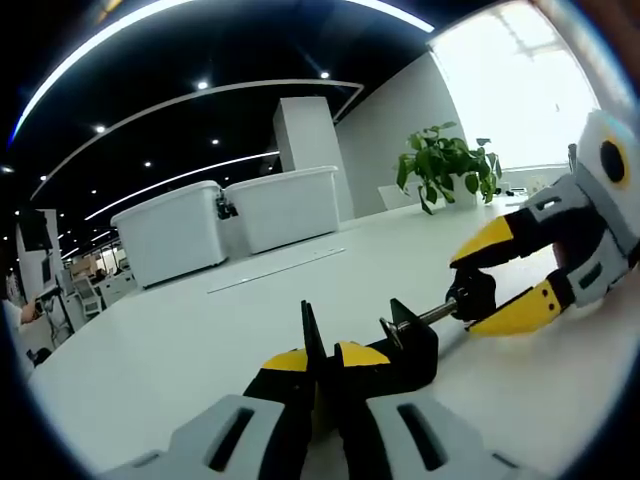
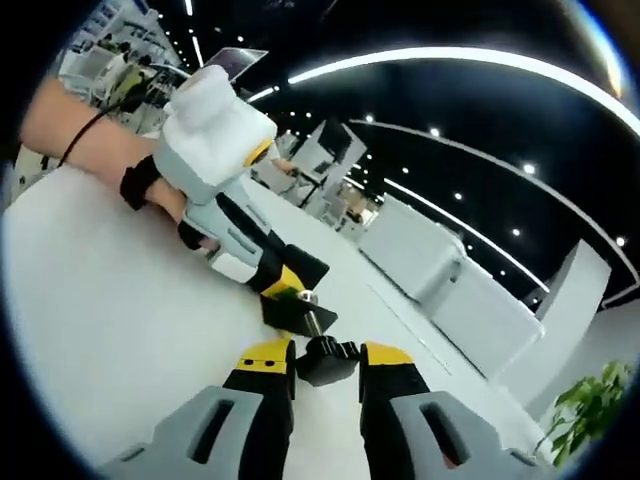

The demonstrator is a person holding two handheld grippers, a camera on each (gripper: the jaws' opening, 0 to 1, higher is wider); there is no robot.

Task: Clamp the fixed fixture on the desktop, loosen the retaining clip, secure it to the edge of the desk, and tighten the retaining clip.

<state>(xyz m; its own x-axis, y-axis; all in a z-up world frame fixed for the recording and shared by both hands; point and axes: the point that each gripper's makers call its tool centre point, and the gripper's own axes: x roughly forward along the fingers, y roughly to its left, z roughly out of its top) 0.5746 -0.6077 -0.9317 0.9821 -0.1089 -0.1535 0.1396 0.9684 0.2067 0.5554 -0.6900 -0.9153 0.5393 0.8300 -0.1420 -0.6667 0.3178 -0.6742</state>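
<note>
On the white desktop (image 1: 180, 340) lies the small black metal clamp fixture (image 1: 405, 345), its silver threaded screw (image 1: 430, 316) running right to a black knob (image 1: 472, 293). The left gripper (image 1: 320, 362) has its yellow-tipped jaws closed on the fixture's thin black plate, which stands between them. The right gripper (image 1: 497, 278), entering from the right, has its jaws set around the knob; in the right gripper view the knob (image 2: 327, 358) sits between the right gripper (image 2: 328, 355) jaws, apparently gripped. Two white plastic bins (image 1: 230, 220) and a green potted plant (image 1: 445, 160) stand farther off.
</note>
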